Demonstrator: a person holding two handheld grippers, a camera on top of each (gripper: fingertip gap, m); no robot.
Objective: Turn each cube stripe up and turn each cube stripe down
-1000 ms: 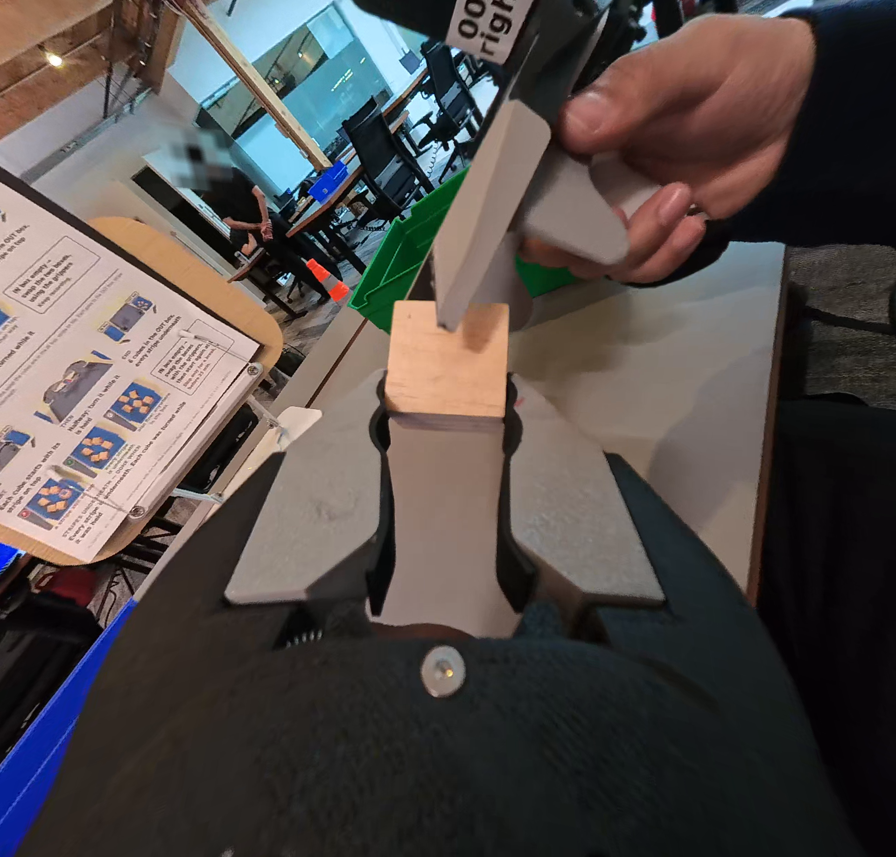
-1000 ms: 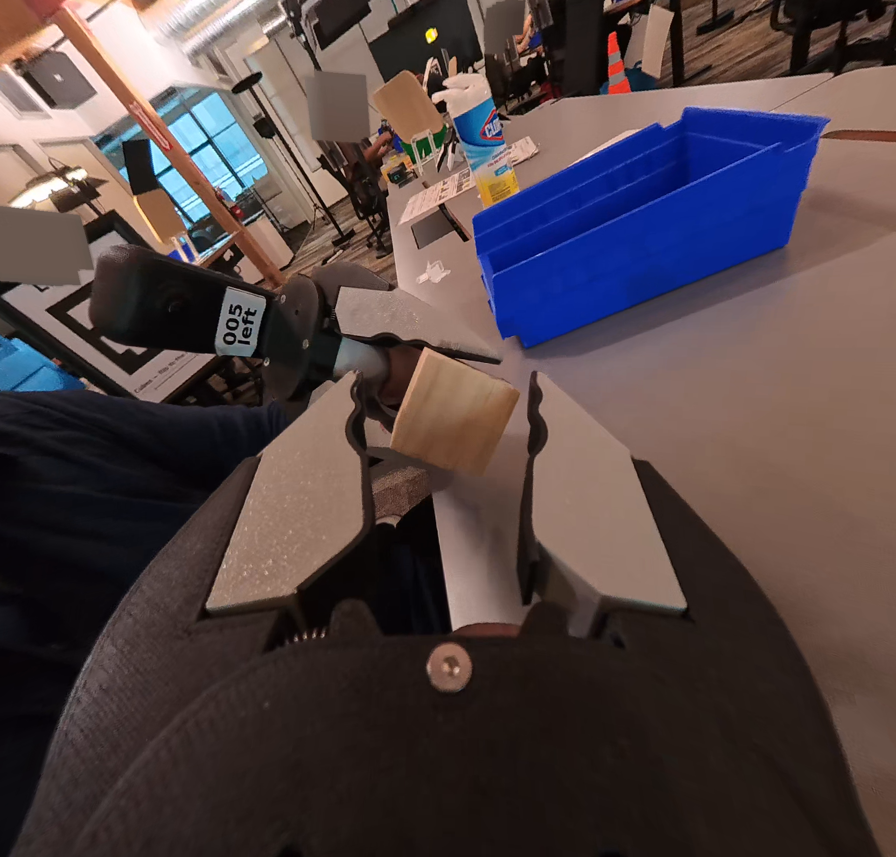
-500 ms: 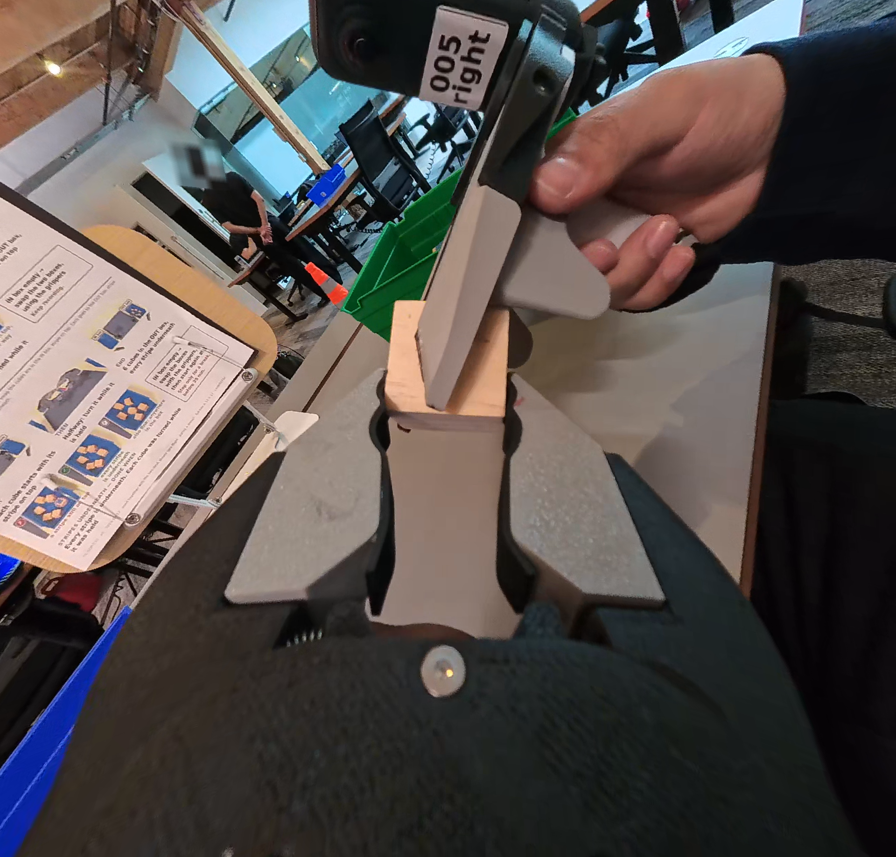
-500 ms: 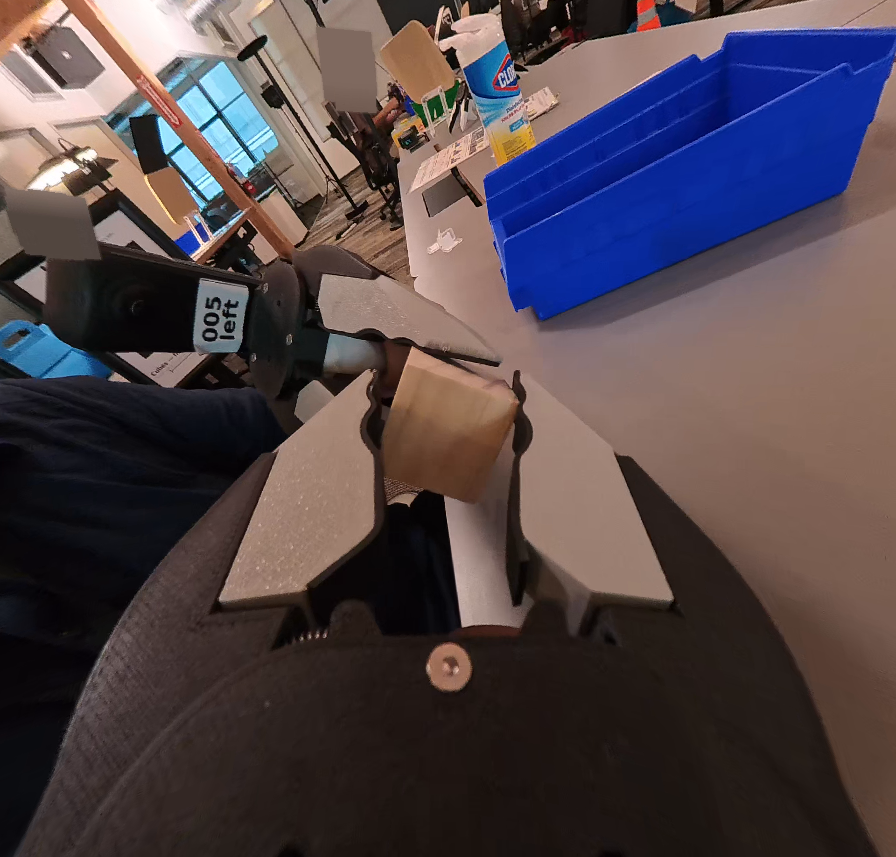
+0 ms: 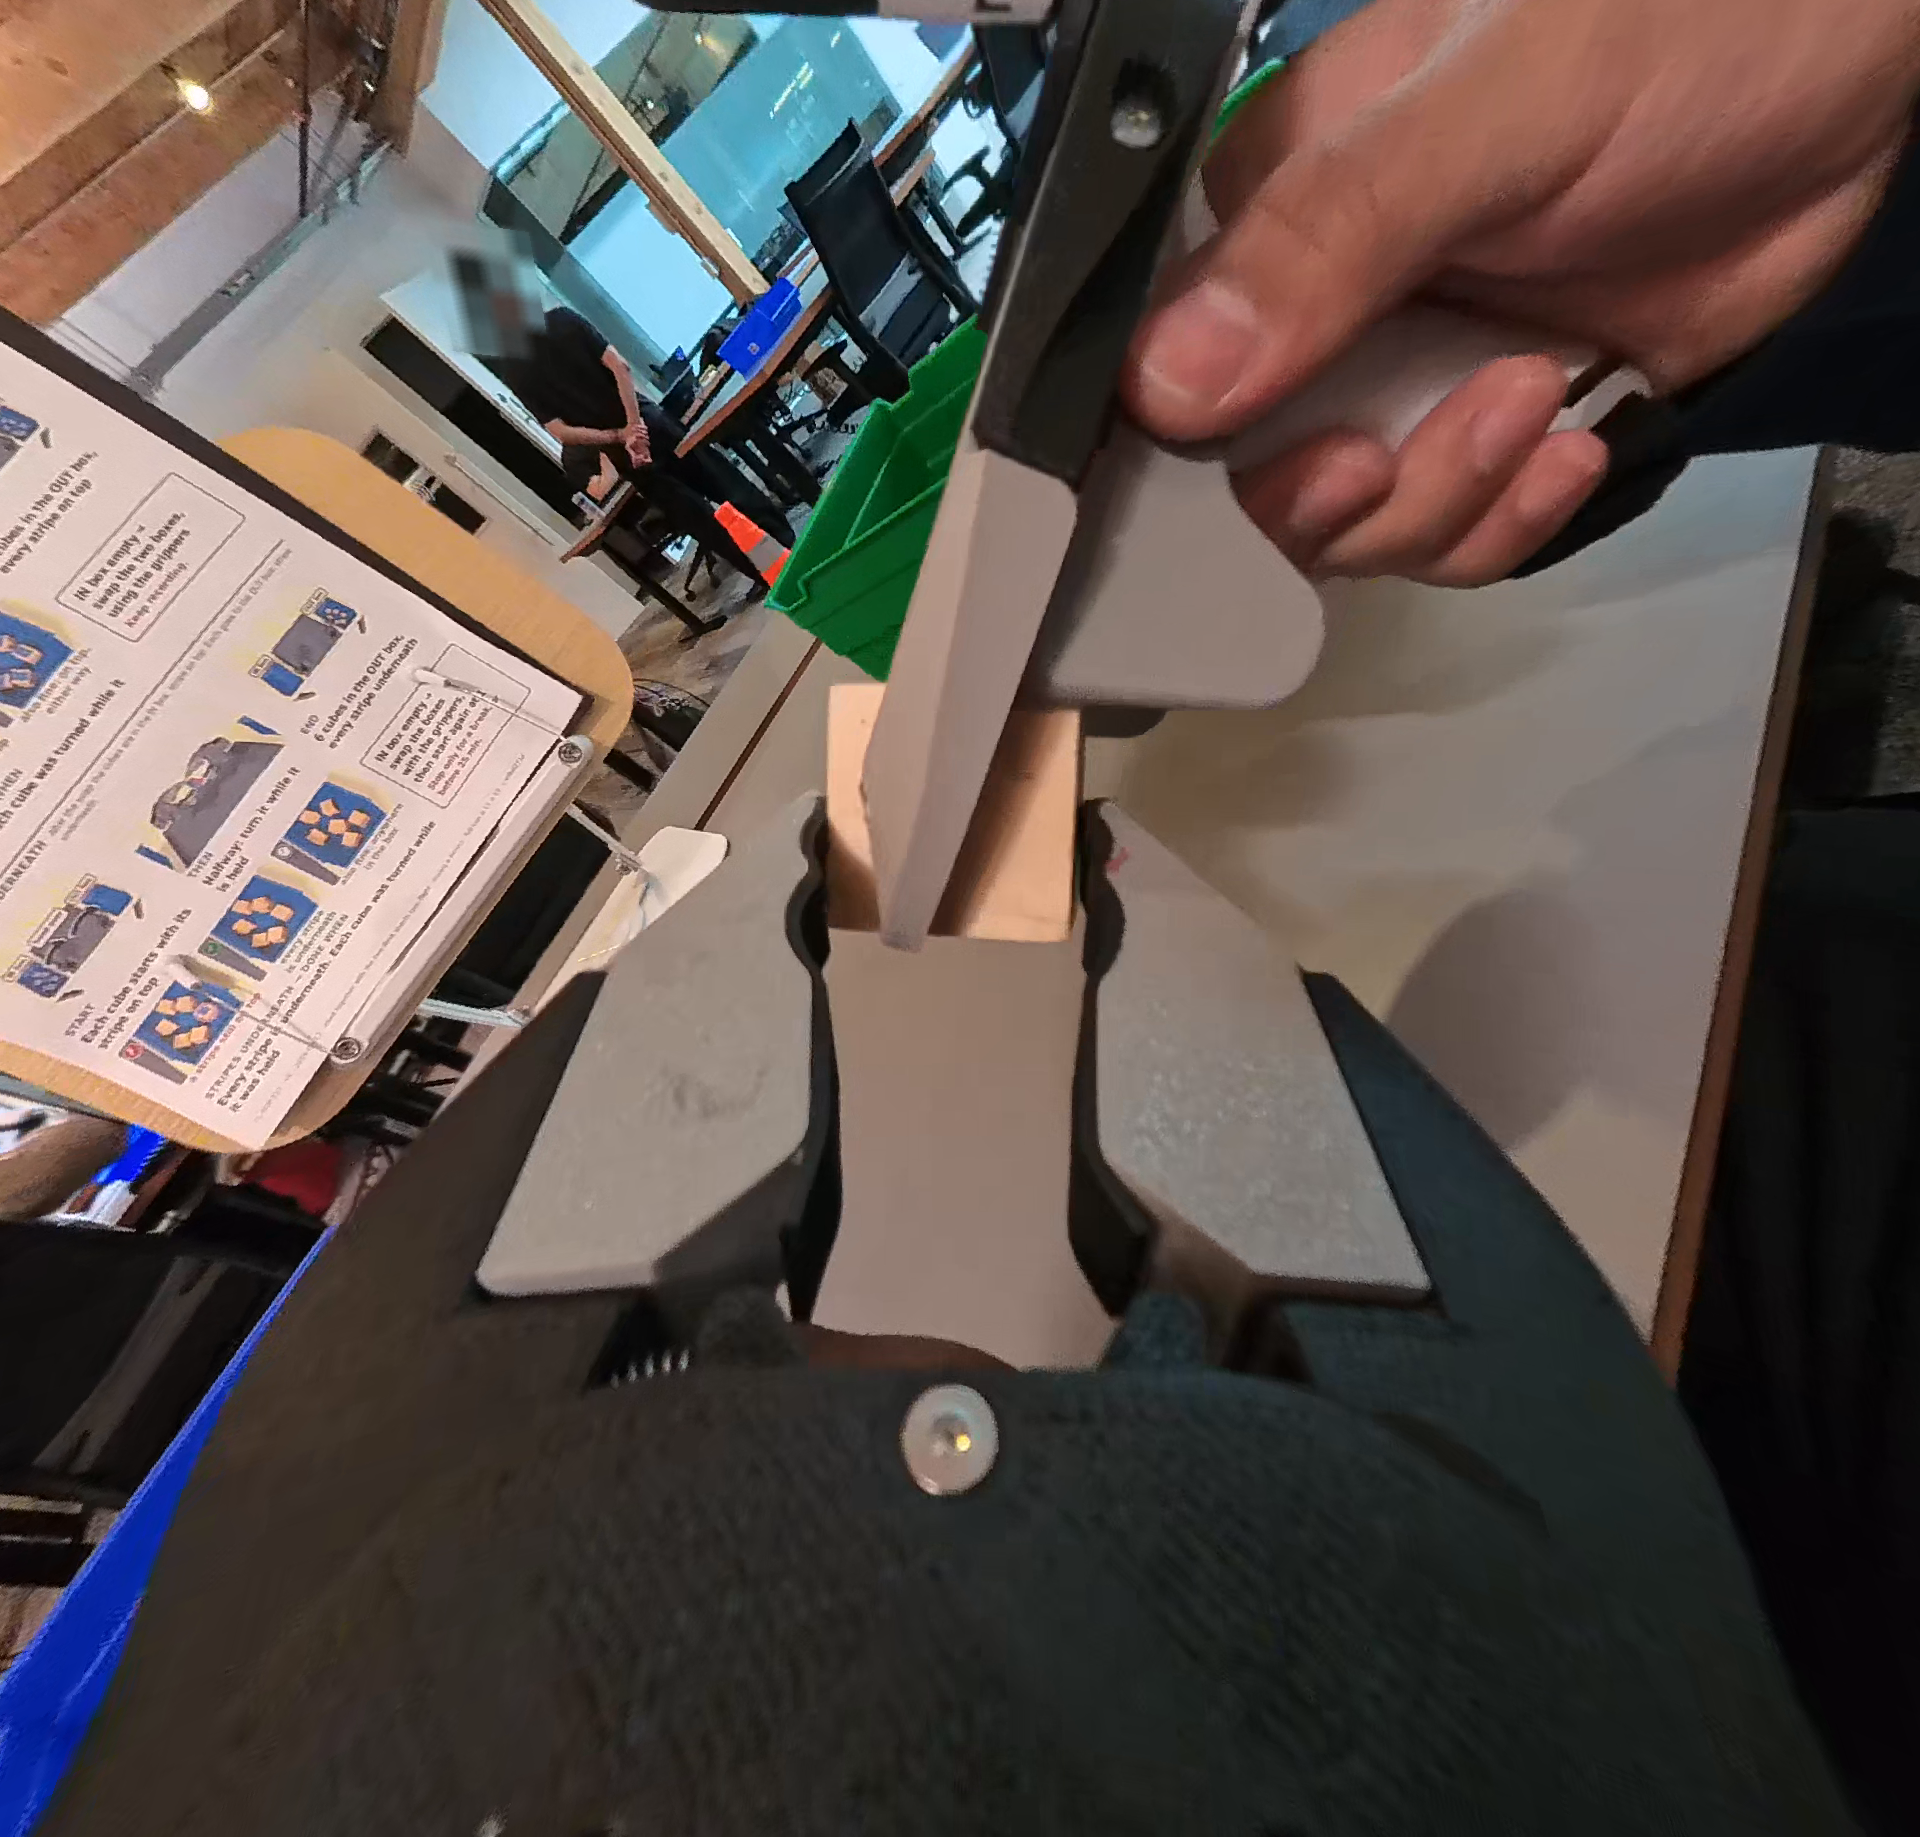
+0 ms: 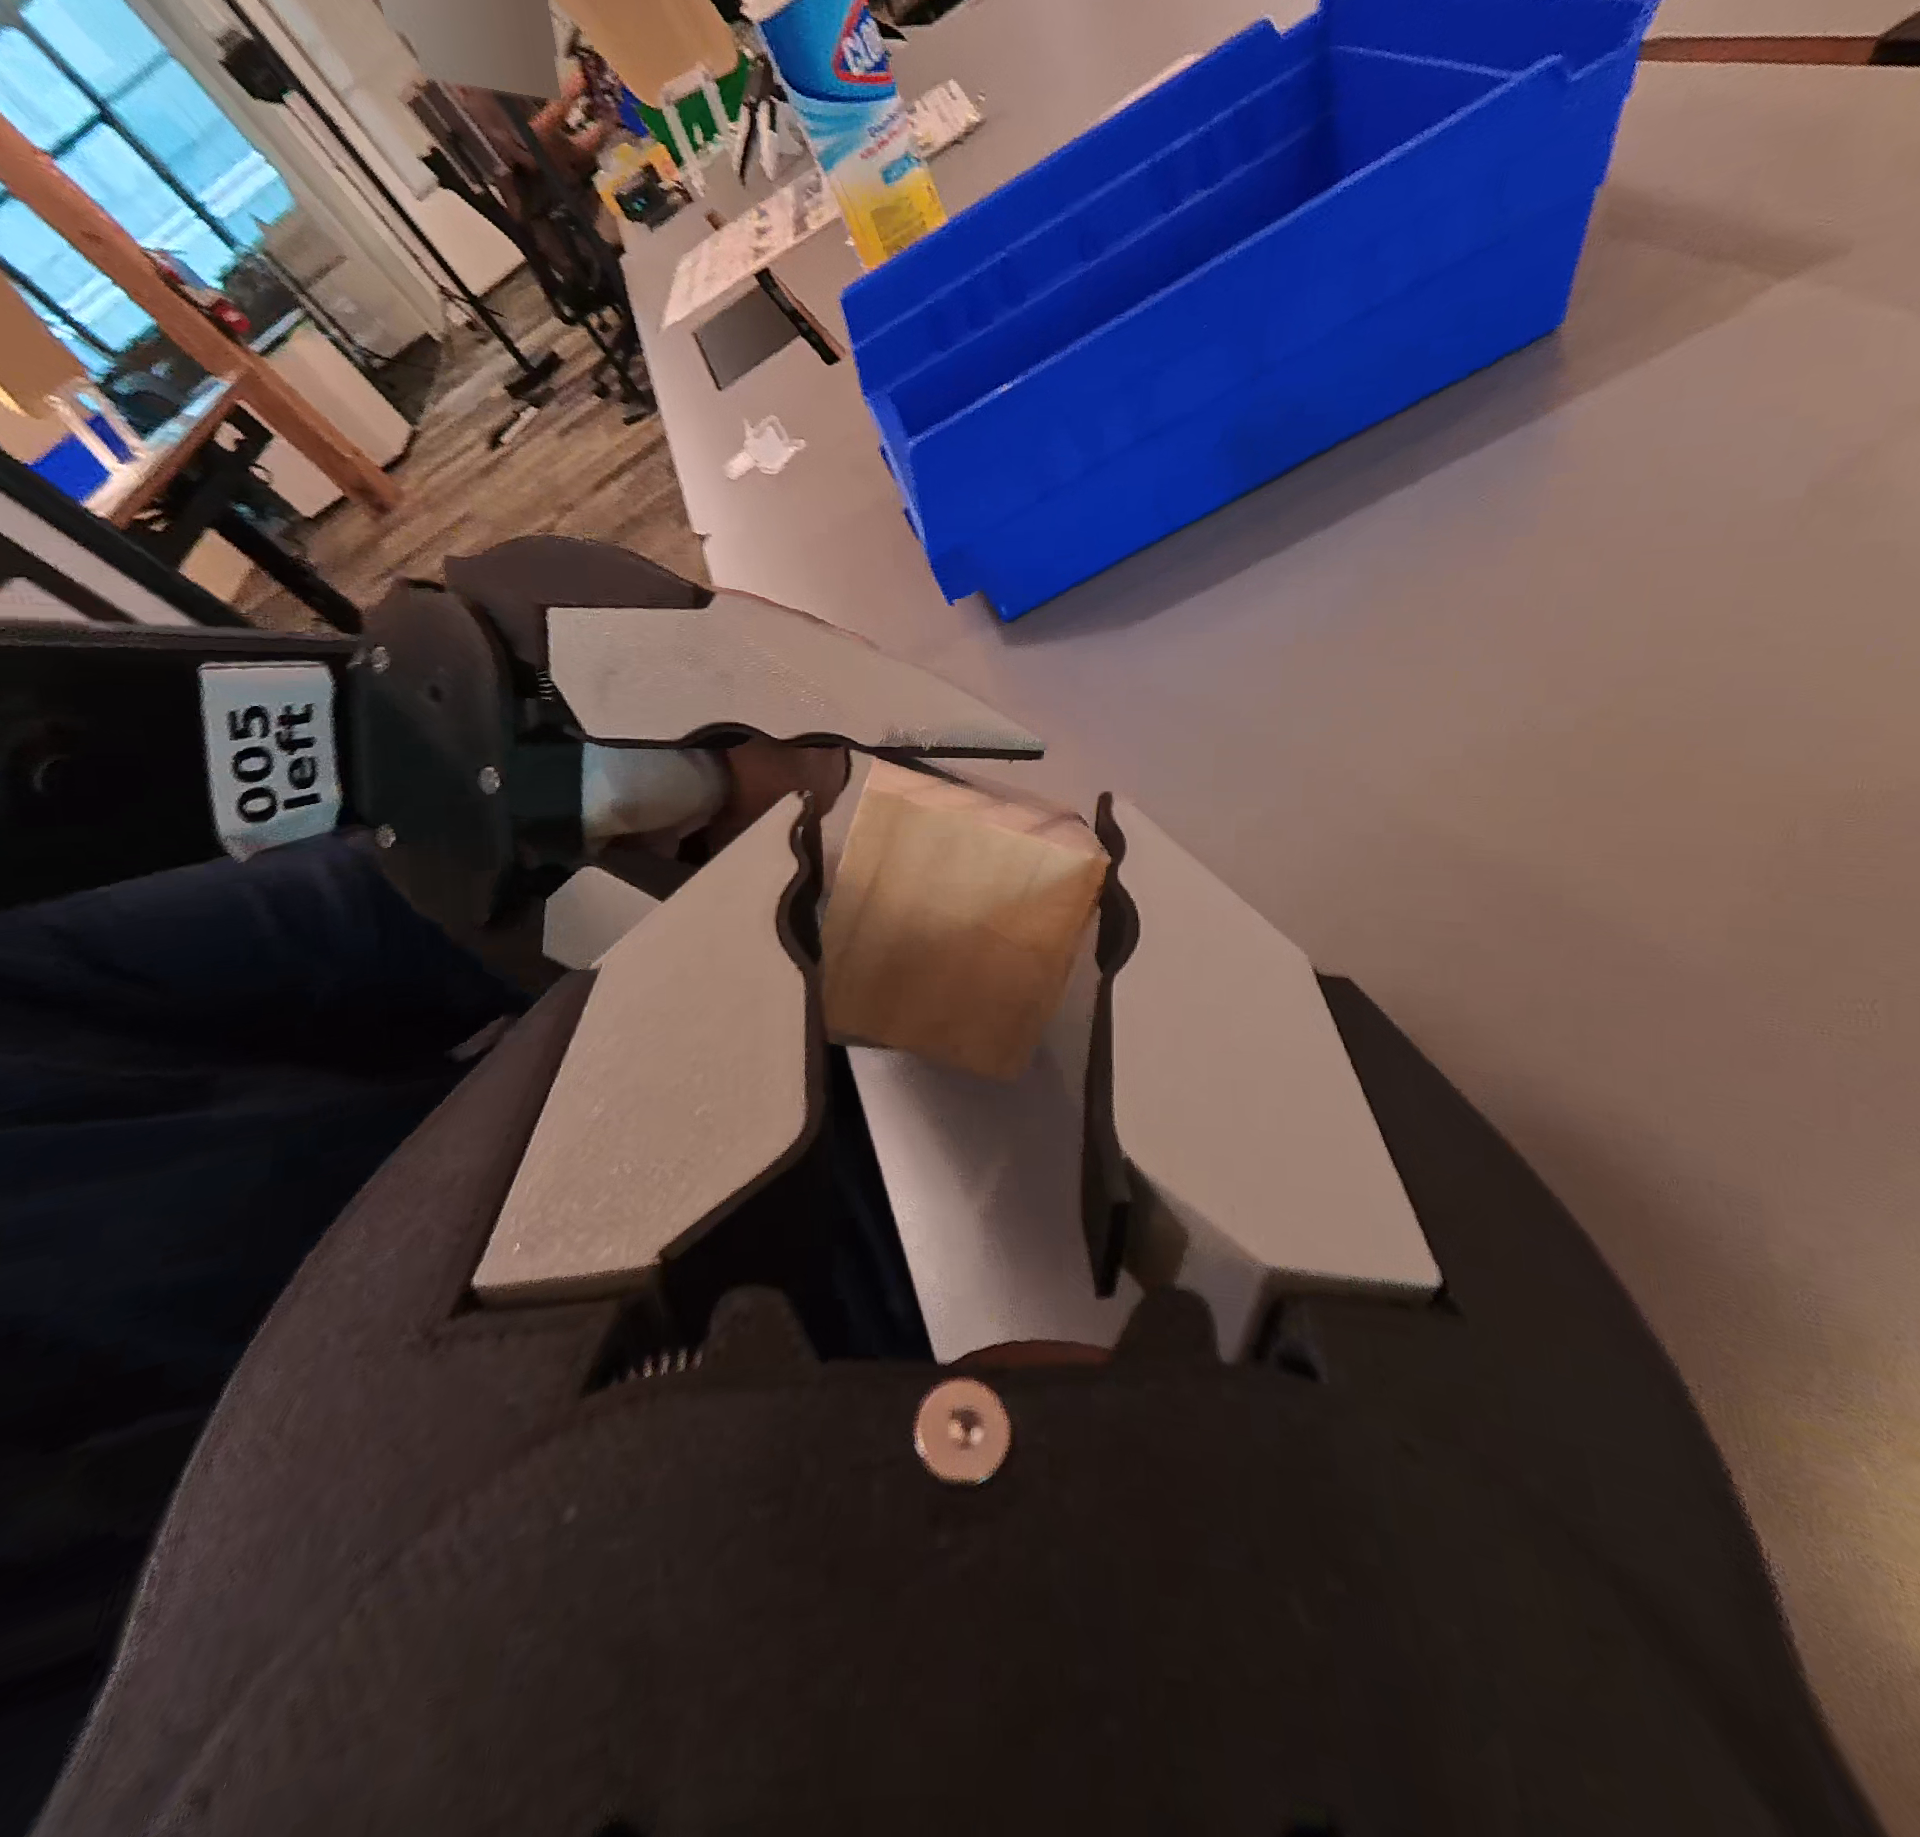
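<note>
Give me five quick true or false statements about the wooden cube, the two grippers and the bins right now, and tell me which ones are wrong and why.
1. The wooden cube sits between the left gripper's fingertips. True.
2. The right gripper is far from the cube. False: its fingers flank the cube, one on each side.
3. The blue bin on the grey table holds several cubes. False: no cubes show in the part of its inside that is visible.
4. A bare hand holds the right gripper's handle. True.
5. The cube rests flat on the table. False: it is held up off the table, tilted in the right wrist view.
</note>
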